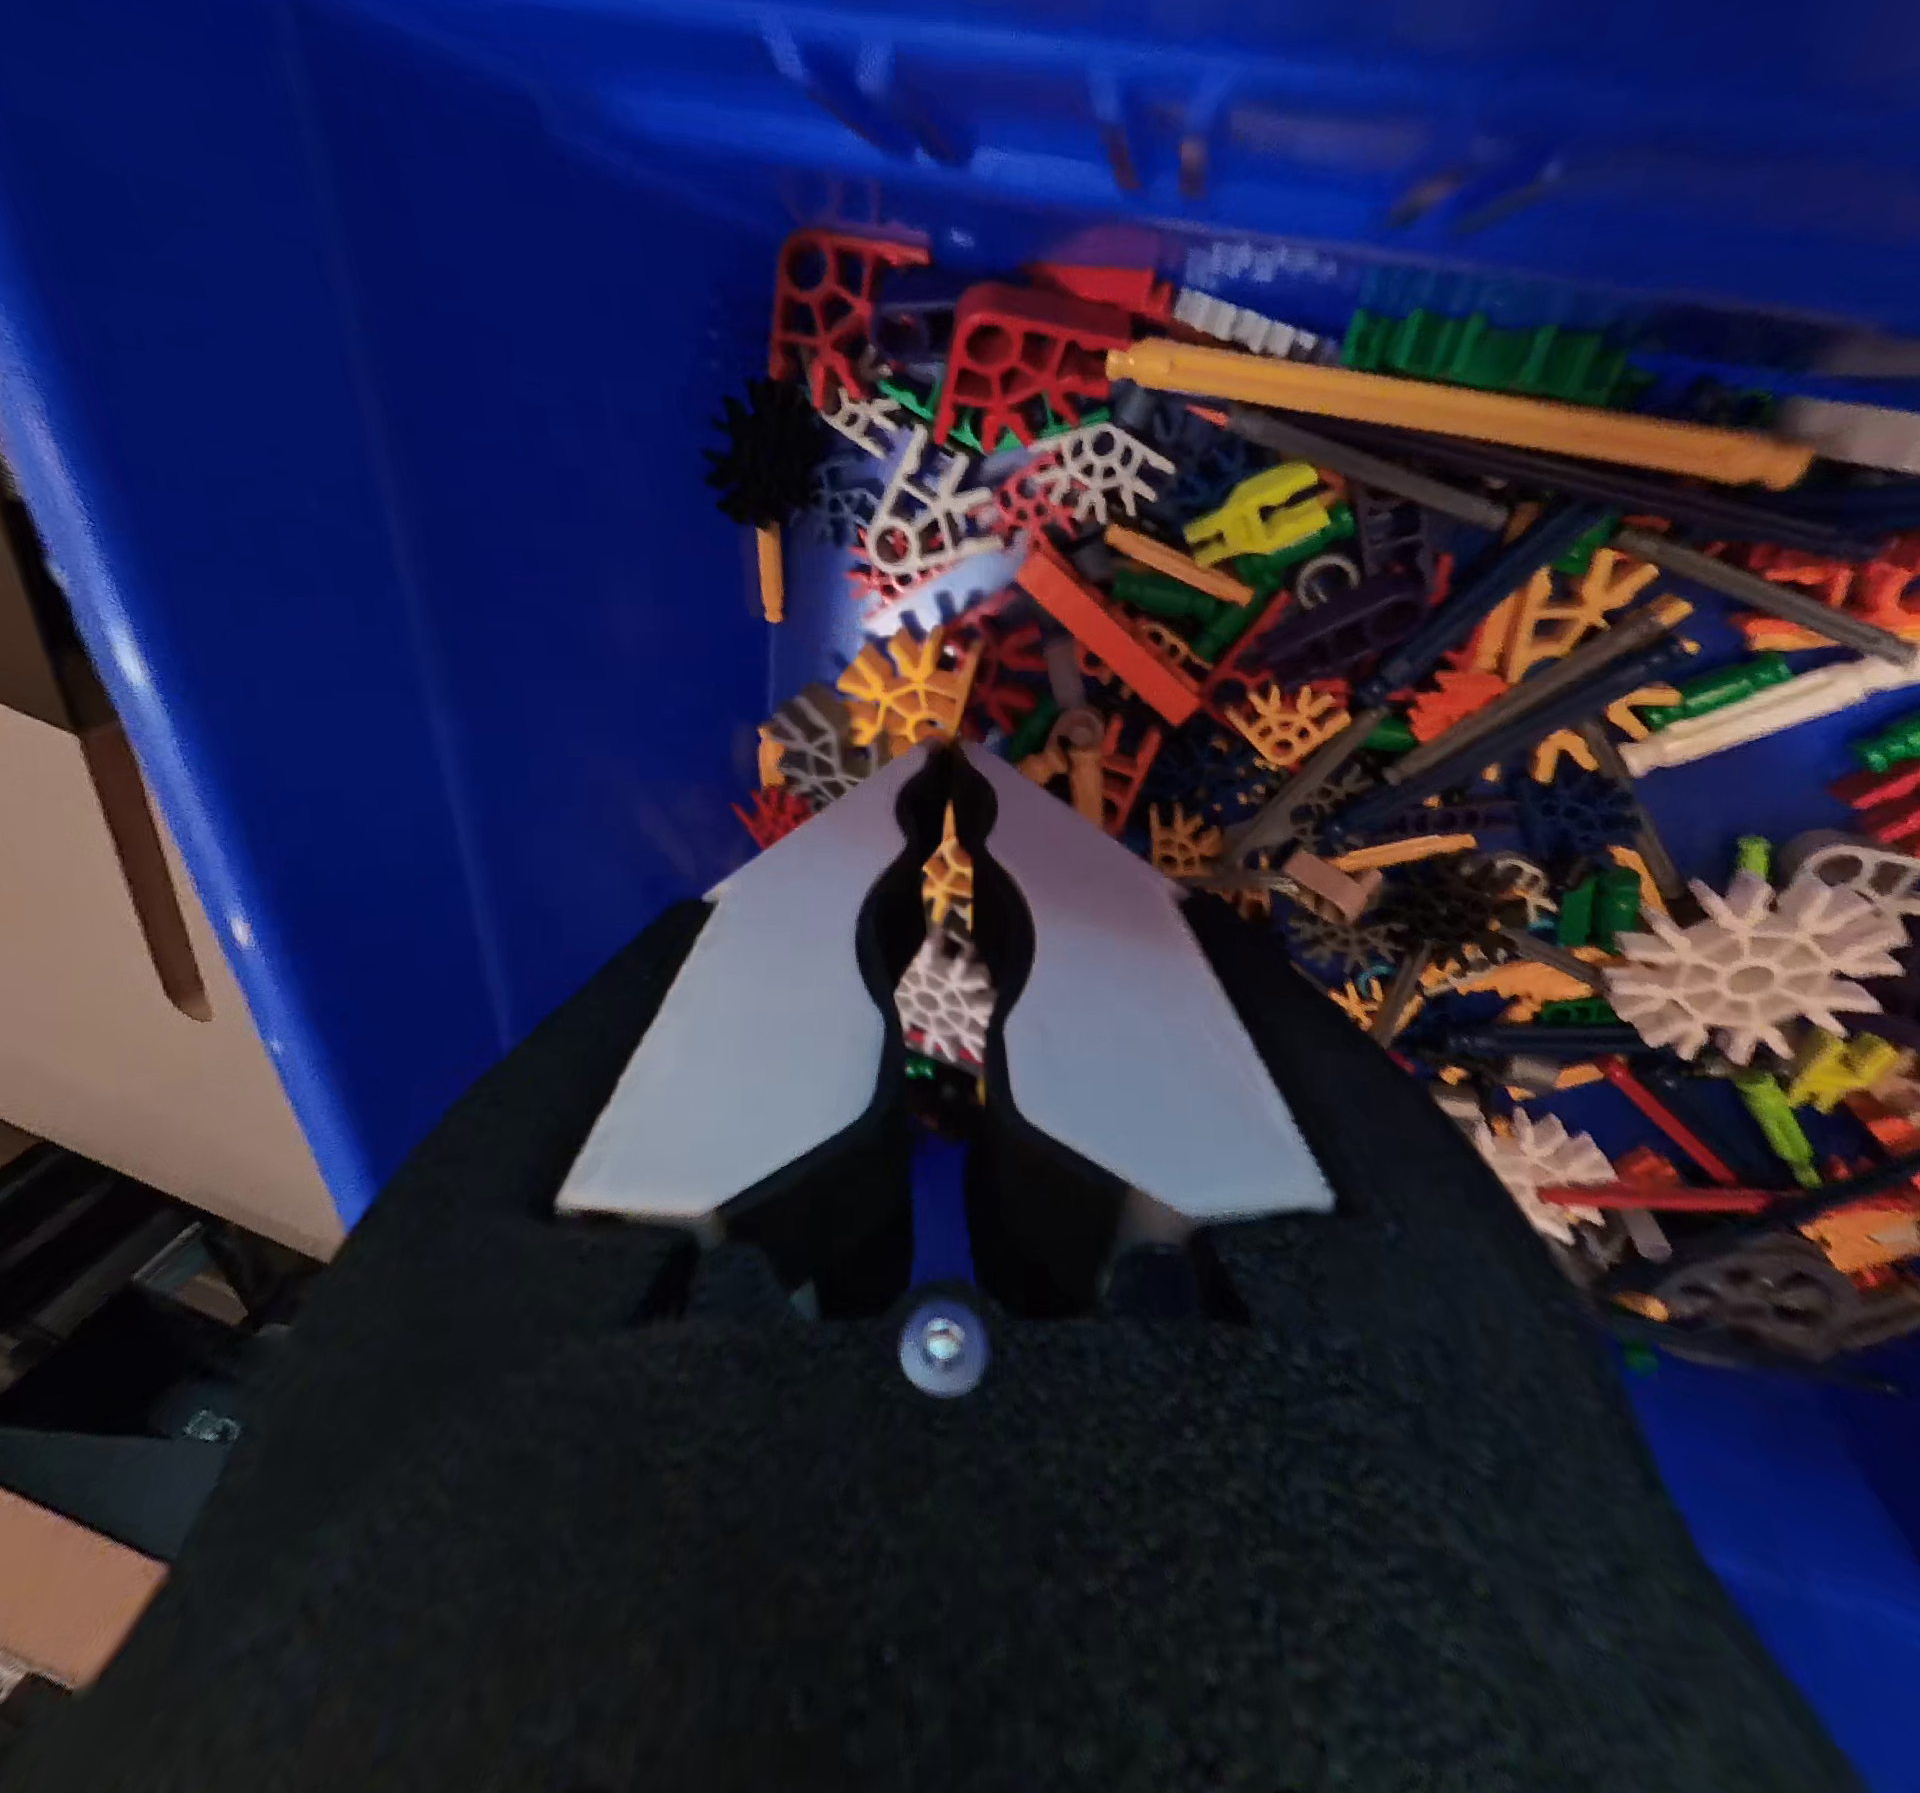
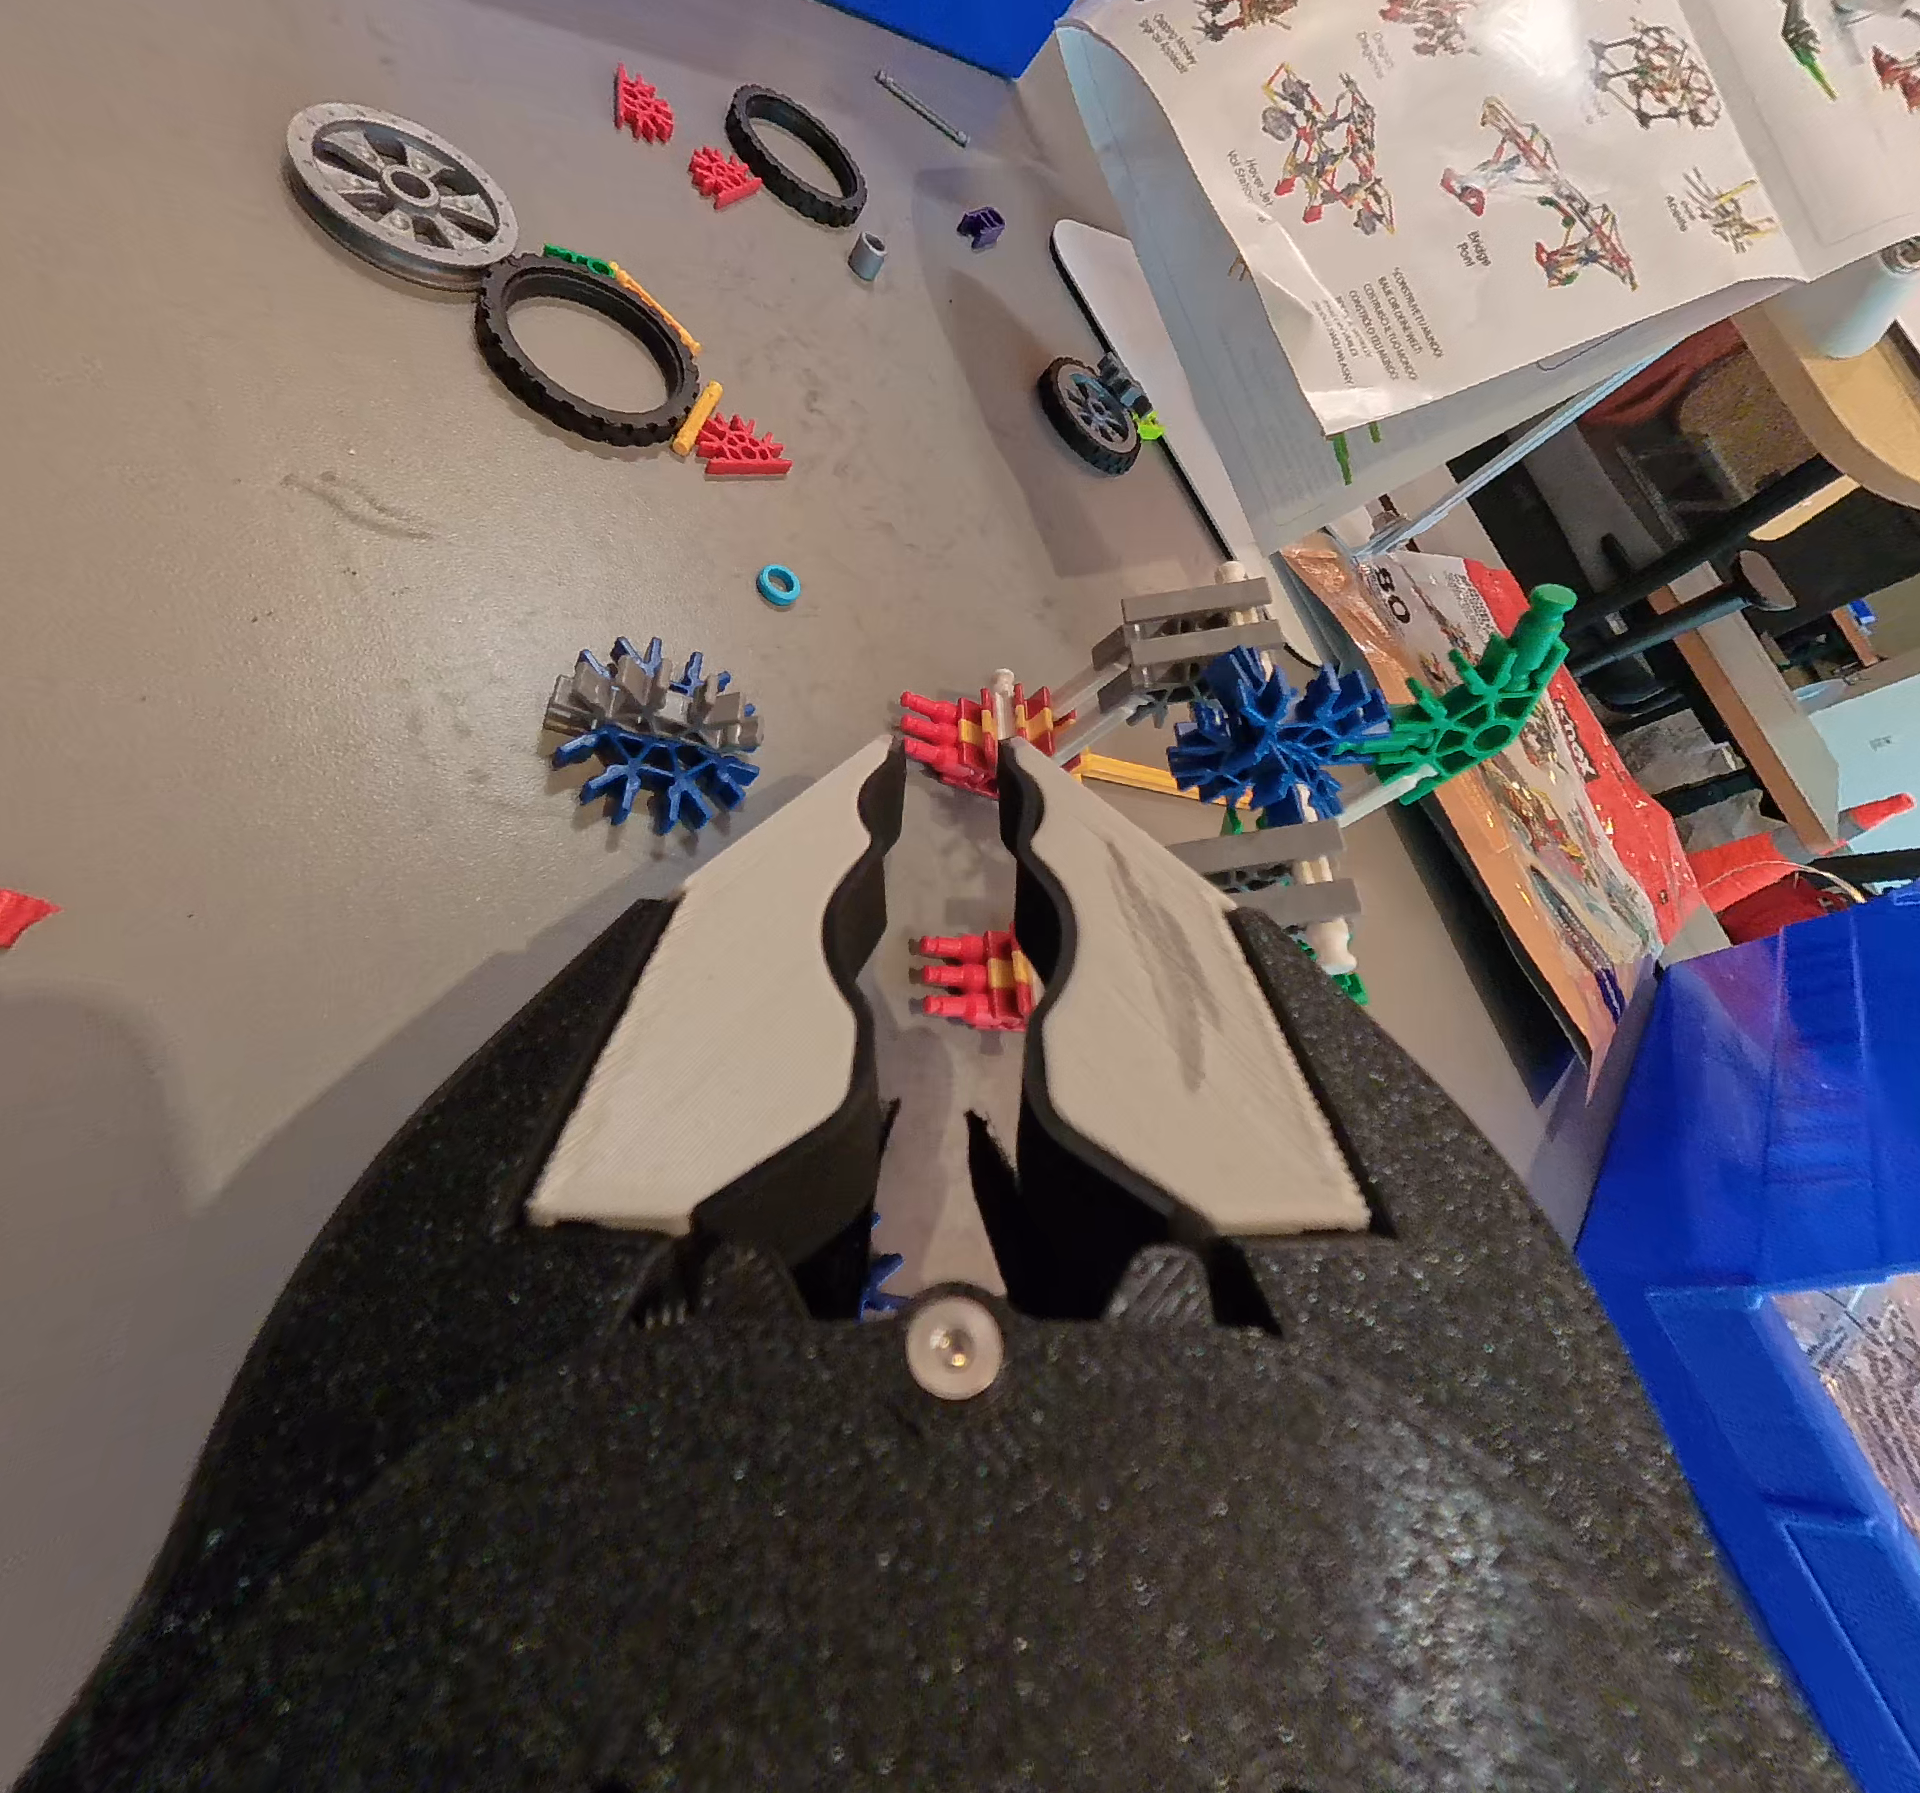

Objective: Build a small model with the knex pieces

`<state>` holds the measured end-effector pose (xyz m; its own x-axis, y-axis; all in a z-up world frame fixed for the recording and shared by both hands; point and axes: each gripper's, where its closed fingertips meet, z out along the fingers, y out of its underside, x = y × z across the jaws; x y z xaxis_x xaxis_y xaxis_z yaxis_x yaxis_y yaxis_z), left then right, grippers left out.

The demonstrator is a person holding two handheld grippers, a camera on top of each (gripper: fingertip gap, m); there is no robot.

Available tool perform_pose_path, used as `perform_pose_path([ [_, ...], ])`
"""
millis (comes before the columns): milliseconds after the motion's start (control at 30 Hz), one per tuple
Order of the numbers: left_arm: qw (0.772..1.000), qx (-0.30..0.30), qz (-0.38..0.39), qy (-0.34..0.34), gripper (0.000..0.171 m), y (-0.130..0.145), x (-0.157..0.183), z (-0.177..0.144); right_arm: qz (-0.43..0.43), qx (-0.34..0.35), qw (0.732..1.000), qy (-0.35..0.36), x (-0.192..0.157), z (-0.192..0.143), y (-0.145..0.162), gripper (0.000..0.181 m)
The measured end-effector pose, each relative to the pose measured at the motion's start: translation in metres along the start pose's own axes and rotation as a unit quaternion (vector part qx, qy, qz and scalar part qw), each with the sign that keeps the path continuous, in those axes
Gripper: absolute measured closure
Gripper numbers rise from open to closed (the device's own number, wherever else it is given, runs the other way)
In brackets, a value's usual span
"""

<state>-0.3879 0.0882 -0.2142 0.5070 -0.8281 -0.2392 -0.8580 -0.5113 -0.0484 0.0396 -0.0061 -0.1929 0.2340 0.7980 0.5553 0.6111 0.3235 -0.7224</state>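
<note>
My left gripper [image 1: 945,756] is inside a blue plastic bin [image 1: 468,517], its tips pressed together just above a pile of small construction-toy pieces [image 1: 1299,663]. Orange [image 1: 904,689] and grey [image 1: 821,741] snowflake connectors lie right at the tips; I cannot tell whether anything is pinched. My right gripper [image 2: 951,756] is slightly open over a grey table [image 2: 312,600]. Its tips are at the red connectors [image 2: 951,730] of a built structure with blue [image 2: 1273,741], green [image 2: 1475,715] and grey [image 2: 1195,642] parts. Nothing is between its jaws.
On the table lie a blue and grey connector cluster [image 2: 655,735], black tyres [image 2: 587,351], a grey wheel hub [image 2: 400,195], red connectors [image 2: 740,447], a blue ring [image 2: 778,586] and a small wheel [image 2: 1091,413]. An instruction booklet [image 2: 1403,133] stands at the right. A blue bin [image 2: 1766,1224] is at the lower right. The tips of one gripper are about 45 centimetres away from the tips of the other.
</note>
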Motion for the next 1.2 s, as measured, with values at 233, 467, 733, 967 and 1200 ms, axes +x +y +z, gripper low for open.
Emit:
perform_pose_path([
  [233, 0.988, -0.084, 0.003, 0.13, 0.171, 0.036, 0.052, -0.011, 0.0, -0.001, 1.0, 0.0, 0.0, 0.0, 0.0, 0.164],
  [467, 0.999, 0.041, 0.007, -0.009, 0.16, -0.013, -0.005, -0.017, -0.001, -0.002, 1.0, 0.001, 0.001, 0.001, 0.001, 0.164],
  [733, 0.999, 0.041, 0.002, 0.018, 0.164, -0.021, -0.008, 0.006, 0.0, 0.0, 1.0, 0.003, 0.001, 0.0, 0.001, 0.164],
  [967, 0.996, 0.029, -0.008, 0.08, 0.153, -0.013, 0.007, 0.001, 0.002, 0.003, 1.0, 0.004, 0.004, 0.0, 0.001, 0.164],
  [1200, 0.993, 0.014, 0.01, 0.12, 0.141, -0.005, 0.024, -0.005, 0.002, 0.005, 1.0, 0.006, 0.005, -0.001, 0.001, 0.164],
])
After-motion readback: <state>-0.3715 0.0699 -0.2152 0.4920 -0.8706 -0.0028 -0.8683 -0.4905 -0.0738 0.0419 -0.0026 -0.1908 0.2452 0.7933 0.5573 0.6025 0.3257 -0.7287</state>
